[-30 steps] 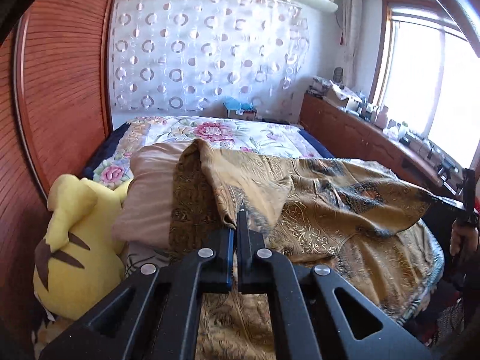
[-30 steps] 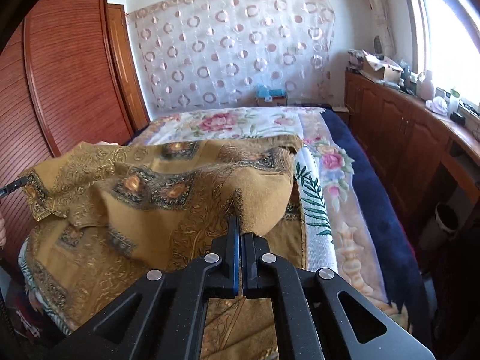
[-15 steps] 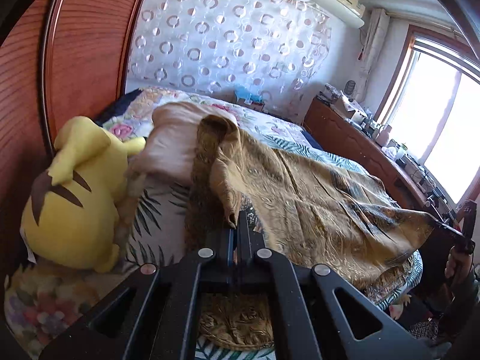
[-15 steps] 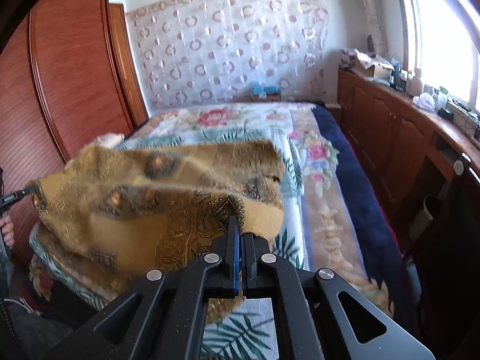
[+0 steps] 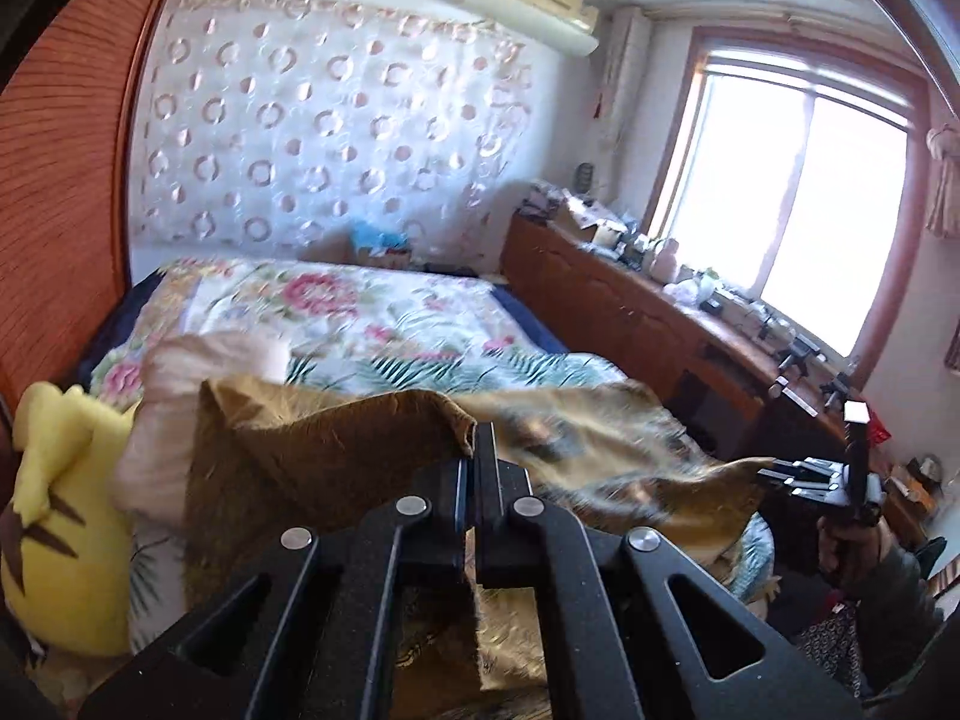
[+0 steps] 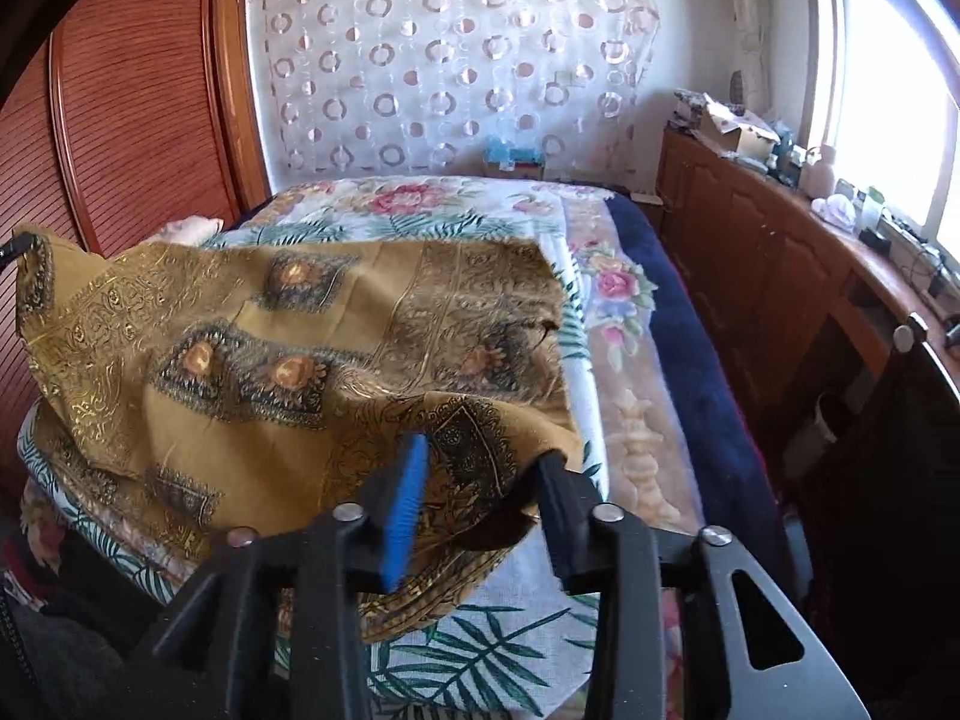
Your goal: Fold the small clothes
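Pinching gold cloth [image 5: 336, 450] corner in left gripper [image 5: 478, 450], right gripper [image 6: 480, 480] just opening, cloth loose between.

Setting: bedroom in a private home. Evidence: bed [image 6: 624, 324] with floral and palm-leaf quilt fills the middle of the room; pillow [image 5: 174, 420] and yellow plush toy [image 5: 54, 534] at its left side. Red-brown wooden wardrobe doors [image 6: 138, 120] along one wall. Sheer curtain with ring pattern [image 6: 456, 60] on far wall. Wall-mounted air conditioner [image 5: 534, 0] near ceiling. Long wooden cabinet [image 6: 762, 264] under a bright window [image 5: 798, 204], its top cluttered with bottles and boxes.
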Demonstrator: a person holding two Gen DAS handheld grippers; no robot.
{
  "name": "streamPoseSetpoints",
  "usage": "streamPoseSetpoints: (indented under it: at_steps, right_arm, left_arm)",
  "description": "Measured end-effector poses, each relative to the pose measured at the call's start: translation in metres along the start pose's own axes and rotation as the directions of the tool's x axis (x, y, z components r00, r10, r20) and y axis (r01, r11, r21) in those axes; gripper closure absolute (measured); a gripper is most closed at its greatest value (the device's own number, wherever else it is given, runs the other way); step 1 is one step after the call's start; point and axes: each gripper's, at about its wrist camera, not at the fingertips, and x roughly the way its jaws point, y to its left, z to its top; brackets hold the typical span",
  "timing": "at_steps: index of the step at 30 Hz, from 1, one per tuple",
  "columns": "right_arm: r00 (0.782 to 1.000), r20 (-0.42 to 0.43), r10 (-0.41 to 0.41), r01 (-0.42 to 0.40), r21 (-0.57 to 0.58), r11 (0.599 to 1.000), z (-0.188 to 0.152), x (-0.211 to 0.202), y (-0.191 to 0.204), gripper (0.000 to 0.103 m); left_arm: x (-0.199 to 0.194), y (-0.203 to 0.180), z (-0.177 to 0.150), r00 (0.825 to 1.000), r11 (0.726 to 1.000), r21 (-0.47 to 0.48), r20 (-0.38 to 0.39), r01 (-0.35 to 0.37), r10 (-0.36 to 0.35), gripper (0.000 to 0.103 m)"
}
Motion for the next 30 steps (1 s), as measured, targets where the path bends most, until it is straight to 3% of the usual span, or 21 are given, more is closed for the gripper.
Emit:
streamPoseSetpoints:
  at_steps: [3,6,10,17,24,30]
  right_arm:
    - [0.999,0.025,-0.022,0.022,-0.006,1.0,-0.001,-0.005,0.003,0.055]
    - [0.995,0.054,-0.081,0.082,-0.025,0.996,0.0,-0.008,0.01,0.051]
    - [0.994,0.075,-0.079,0.081,-0.024,0.996,-0.001,-0.006,0.018,0.047]
    - [0.996,0.075,-0.044,0.047,-0.03,0.998,-0.004,0.004,0.028,0.046]
    - [0.998,0.056,0.016,-0.013,-0.052,0.999,0.001,0.018,0.038,0.046]
    - [0.997,0.04,0.066,-0.062,-0.084,0.995,0.002,0.025,0.05,0.046]
  left_arm:
    - [-0.012,-0.002,0.009,0.999,1.0,-0.003,0.044,-0.019,0.019,0.101]
    - [-0.023,0.021,-0.003,0.997,0.996,-0.05,0.034,-0.072,0.073,0.101]
    - [-0.033,0.062,-0.046,0.986,0.977,-0.131,-0.031,-0.168,0.165,0.101]
    - [-0.037,0.115,-0.109,0.947,0.923,-0.231,-0.16,-0.309,0.277,0.101]
    - [-0.031,0.119,-0.136,0.929,0.912,-0.216,-0.204,-0.35,0.309,0.101]
    - [-0.031,0.116,-0.135,0.924,0.915,-0.188,-0.211,-0.358,0.318,0.099]
